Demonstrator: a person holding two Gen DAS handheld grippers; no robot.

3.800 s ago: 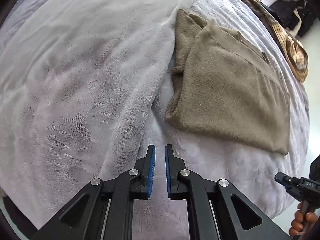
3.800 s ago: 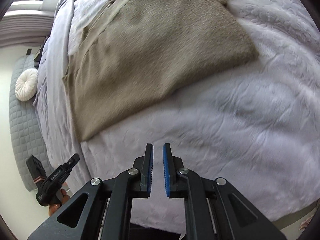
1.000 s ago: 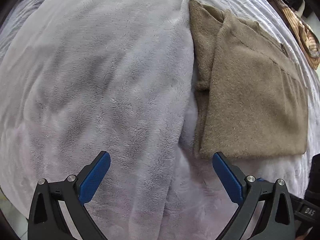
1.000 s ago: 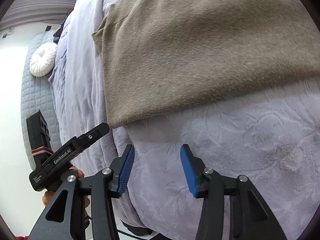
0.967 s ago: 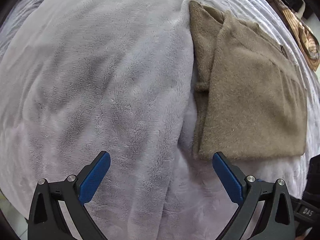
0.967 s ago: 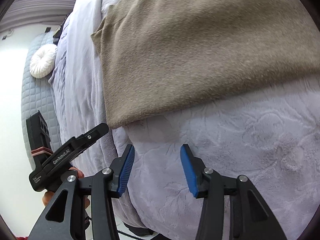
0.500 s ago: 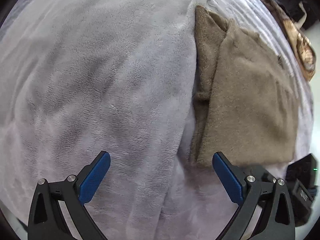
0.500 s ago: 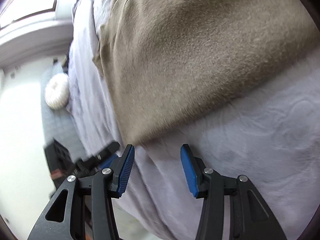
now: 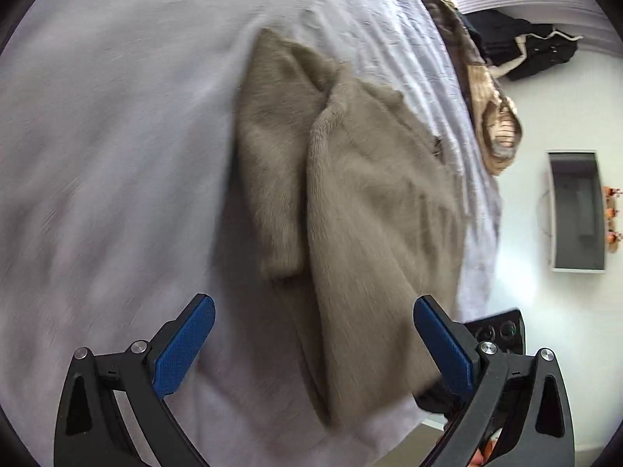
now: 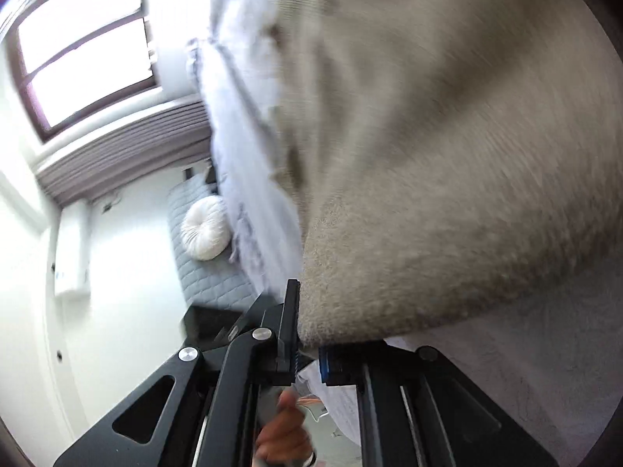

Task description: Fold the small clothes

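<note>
A tan knitted garment [image 9: 373, 194] lies partly folded on the pale grey bed cover [image 9: 117, 155]. In the left wrist view my left gripper [image 9: 311, 342] is wide open, its blue pads either side of the garment's near hem, just above it. In the right wrist view the garment [image 10: 447, 155] fills the frame. My right gripper [image 10: 309, 354] is shut on its near corner, with the hem draped over the closed fingers. Part of the right gripper shows behind the left gripper's right finger [image 9: 502, 330].
A brown patterned cloth [image 9: 494, 116] lies at the bed's far edge, with dark clothes [image 9: 521, 50] beyond. A grey headboard and a white round cushion [image 10: 204, 227] stand at the left of the right wrist view, under a window [image 10: 85, 54].
My right gripper moved forward onto the garment's corner and closed on it. My left gripper stayed wide open and swung right, over the garment's near hem.
</note>
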